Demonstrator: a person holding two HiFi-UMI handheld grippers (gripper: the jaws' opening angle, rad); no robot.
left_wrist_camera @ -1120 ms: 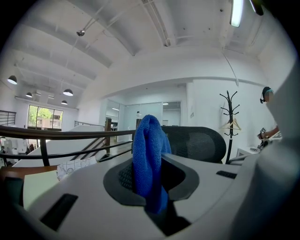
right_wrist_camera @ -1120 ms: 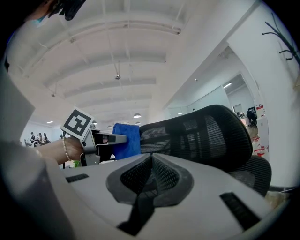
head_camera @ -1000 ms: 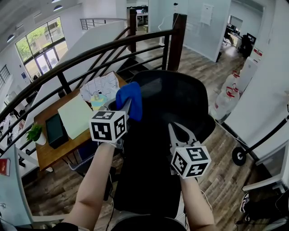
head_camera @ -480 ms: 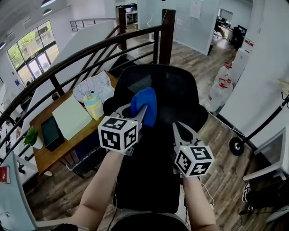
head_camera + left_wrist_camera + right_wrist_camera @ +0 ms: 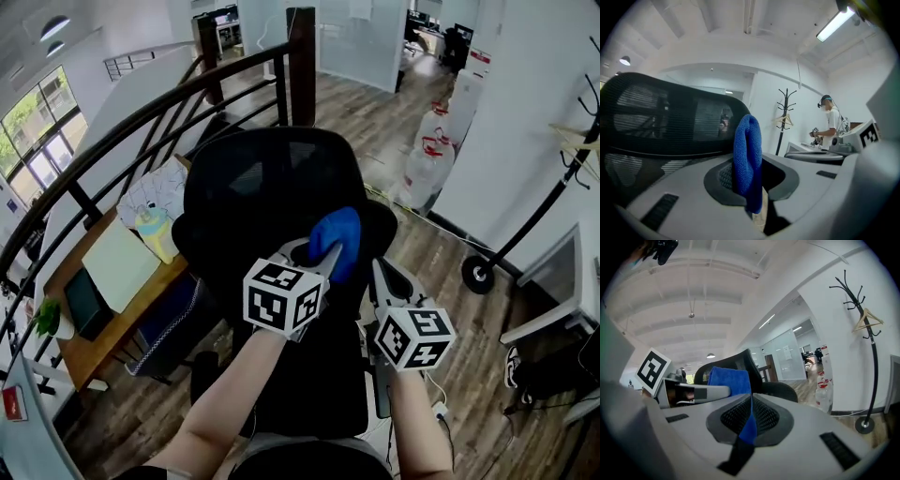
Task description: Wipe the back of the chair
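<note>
— Where is the cloth [image 5: 337,239]?

— In the left gripper [image 5: 317,257]. Its fingers are clamped tight on the lower end of the blue fold. The rest stands clear of them.

— Which way does it run?

— Its long axis follows the line of the fingers. In the left gripper view it rises straight up out of them, with a rounded fold at the top. From the head view it points up and away from the person, toward the chair [image 5: 262,187]. It lies over the black surface at the lower right edge of the mesh back. Whether it presses on the chair or only hovers, I cannot tell.

— And the right gripper [image 5: 382,272]?

— Just beside the cloth, on its right, pointing the same way. Its fingers are drawn together. A thin blue line shows in the seam between them in its own view. I cannot tell whether that is cloth caught there or cloth seen beyond.

— Anything else round about?

— A wooden desk [image 5: 103,309] to the left, beyond a dark railing [image 5: 141,117], and a coat stand [image 5: 786,117] by the white wall.
</note>
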